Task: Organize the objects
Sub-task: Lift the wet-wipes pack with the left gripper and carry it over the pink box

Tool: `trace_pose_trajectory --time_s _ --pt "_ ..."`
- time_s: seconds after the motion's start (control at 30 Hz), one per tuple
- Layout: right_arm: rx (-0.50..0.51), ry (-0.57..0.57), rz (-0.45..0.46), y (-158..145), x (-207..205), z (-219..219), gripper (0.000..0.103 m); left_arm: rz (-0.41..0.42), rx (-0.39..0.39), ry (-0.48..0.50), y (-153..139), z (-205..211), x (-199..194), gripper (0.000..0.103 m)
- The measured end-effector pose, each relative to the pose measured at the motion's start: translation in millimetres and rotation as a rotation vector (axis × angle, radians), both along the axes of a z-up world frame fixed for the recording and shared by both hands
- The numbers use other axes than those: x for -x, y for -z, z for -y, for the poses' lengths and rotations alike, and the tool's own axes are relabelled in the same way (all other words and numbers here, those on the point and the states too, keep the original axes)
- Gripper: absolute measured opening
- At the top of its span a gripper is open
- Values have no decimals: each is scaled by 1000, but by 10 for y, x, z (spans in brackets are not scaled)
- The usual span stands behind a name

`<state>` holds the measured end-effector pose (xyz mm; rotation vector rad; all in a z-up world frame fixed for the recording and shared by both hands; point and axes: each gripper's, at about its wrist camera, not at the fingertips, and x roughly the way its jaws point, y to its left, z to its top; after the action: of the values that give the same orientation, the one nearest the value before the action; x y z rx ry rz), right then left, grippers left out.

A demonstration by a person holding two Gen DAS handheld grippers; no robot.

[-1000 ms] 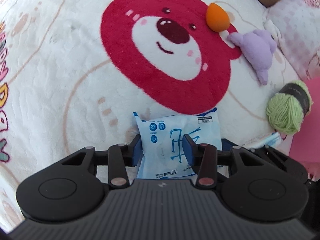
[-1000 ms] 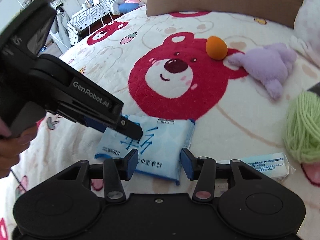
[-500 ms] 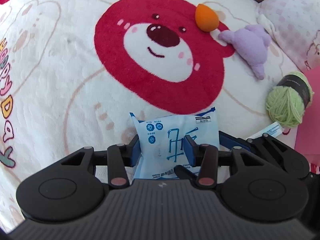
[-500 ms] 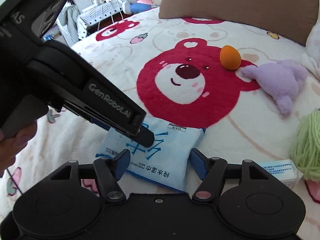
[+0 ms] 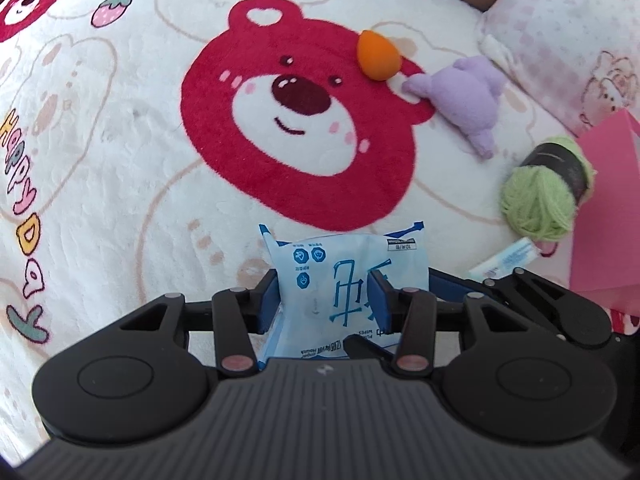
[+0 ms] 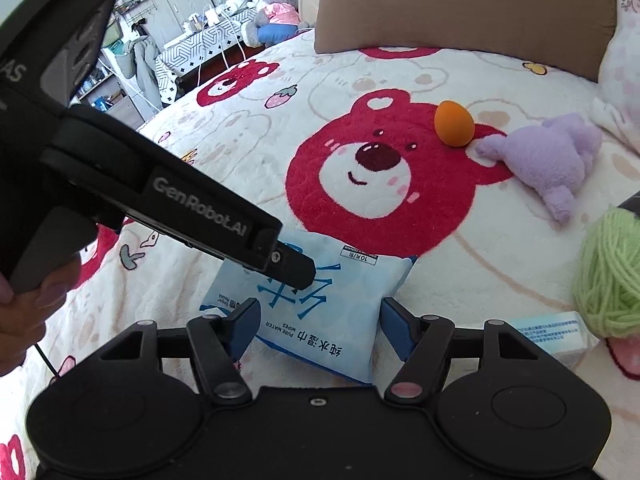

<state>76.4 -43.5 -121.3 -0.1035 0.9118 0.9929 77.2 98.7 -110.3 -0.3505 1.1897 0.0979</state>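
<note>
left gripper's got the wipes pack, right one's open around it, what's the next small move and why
Probably lift the wipes pack a little clear of the blanket. The left gripper is clamped on it, while the right gripper stands open with its pads off the pack, so nothing else holds it.

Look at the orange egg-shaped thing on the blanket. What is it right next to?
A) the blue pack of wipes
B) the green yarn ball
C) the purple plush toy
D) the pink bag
C: the orange egg-shaped thing sits on the red bear's ear, right beside the purple plush toy, far from the other three.
</note>
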Motion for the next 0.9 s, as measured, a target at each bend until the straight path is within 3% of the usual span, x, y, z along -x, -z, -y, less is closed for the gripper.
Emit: trace_pose_trajectory --time_s 0.27,0.6,0.9 --pt "-11 53 -10 -166 19 116 75 29 42 39 -167 97 129 44" --pt "-9 127 -14 -273 190 247 89 51 82 99 -293 257 215 46" --pt "28 224 15 -369 317 380 94 23 138 146 -339 464 278 46"
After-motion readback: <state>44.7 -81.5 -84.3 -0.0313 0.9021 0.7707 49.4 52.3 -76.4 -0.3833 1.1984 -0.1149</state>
